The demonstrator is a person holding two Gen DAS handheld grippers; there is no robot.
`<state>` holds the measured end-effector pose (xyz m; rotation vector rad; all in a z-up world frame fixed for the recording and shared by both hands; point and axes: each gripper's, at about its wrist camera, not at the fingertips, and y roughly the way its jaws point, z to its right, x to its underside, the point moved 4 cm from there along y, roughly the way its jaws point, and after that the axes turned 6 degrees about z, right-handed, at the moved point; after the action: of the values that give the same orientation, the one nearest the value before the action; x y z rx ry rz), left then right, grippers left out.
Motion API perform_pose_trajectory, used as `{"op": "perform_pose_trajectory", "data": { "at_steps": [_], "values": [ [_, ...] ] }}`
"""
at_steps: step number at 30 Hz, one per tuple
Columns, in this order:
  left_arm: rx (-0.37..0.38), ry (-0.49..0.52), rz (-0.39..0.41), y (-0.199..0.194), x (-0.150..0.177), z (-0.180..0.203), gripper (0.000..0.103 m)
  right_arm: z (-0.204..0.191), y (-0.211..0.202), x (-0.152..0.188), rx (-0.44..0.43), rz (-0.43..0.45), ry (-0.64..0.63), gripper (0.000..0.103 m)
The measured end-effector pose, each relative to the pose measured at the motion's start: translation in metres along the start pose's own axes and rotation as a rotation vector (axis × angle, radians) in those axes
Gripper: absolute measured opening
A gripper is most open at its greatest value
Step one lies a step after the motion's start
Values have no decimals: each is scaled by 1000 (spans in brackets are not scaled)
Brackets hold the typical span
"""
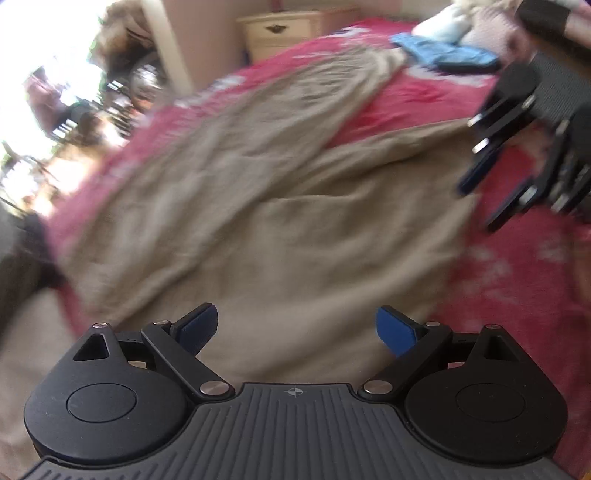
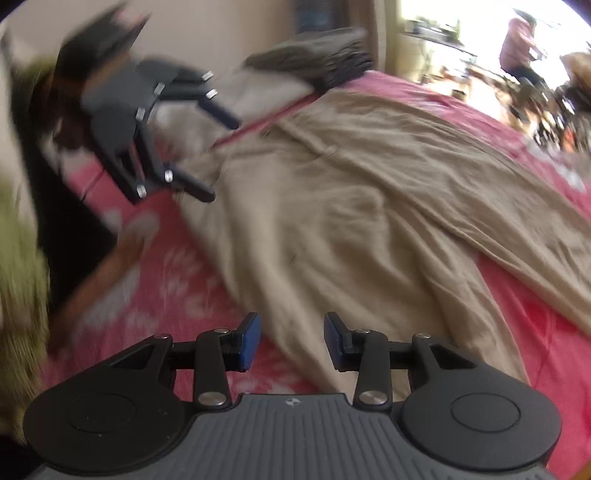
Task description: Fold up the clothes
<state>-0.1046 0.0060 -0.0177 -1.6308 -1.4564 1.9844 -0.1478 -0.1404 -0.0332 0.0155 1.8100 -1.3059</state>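
Beige, crumpled cotton — a long pair of khaki trousers [image 1: 258, 206] — lies spread on the pink patterned bedspread [image 2: 177, 280] directly below and ahead of both tools, held by neither. The left gripper [image 1: 297, 330] has its blue pads splayed wide with nothing between them; the right gripper [image 2: 291, 341] stands part open, its jaws empty too, just over the garment's near edge. From the waist end near the tools, the trouser legs run away toward the far side of the bed, so the long axis points ahead of the fingers and slants across the bed. To fold well, I judge each tool should pinch one corner of the same end — both fabric layers — before lifting, keeping the cloth taut between them. Beyond the legs sits a cream wooden nightstand [image 1: 280, 31].
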Motion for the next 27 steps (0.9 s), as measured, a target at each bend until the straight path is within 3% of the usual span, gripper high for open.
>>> {"op": "perform_pose_trajectory", "data": {
  "at_steps": [3, 5, 8, 14, 16, 22, 23, 24, 25, 26, 27],
  "values": [
    [48, 70, -30, 8, 9, 19, 76, -18, 9, 4, -22, -19, -55, 40],
    [72, 123, -50, 12, 17, 31, 57, -27, 16, 6, -23, -27, -91, 39],
    [94, 166, -74, 15, 27, 44, 53, -37, 24, 12, 12, -31, -188, 38],
    [4, 371, -119, 30, 50, 62, 33, -49, 42, 26, 61, -56, -312, 35],
    [-9, 412, -122, 36, 55, 63, 33, -50, 52, 30, 93, -58, -354, 32],
    [-18, 444, -102, 37, 61, 65, 35, -48, 65, 29, 114, -28, -382, 30],
    [-14, 436, -99, 37, 61, 63, 35, -48, 67, 28, 119, -19, -384, 29],
    [-6, 417, -100, 36, 60, 61, 34, -46, 67, 27, 125, -10, -383, 21],
    [4, 394, -101, 35, 58, 59, 27, -44, 67, 24, 134, -1, -372, 10],
    [8, 368, -101, 35, 55, 55, 14, -41, 66, 21, 144, 8, -361, 6],
    [3, 346, -100, 35, 52, 50, 9, -39, 66, 19, 153, 17, -350, 3]
  ]
}}
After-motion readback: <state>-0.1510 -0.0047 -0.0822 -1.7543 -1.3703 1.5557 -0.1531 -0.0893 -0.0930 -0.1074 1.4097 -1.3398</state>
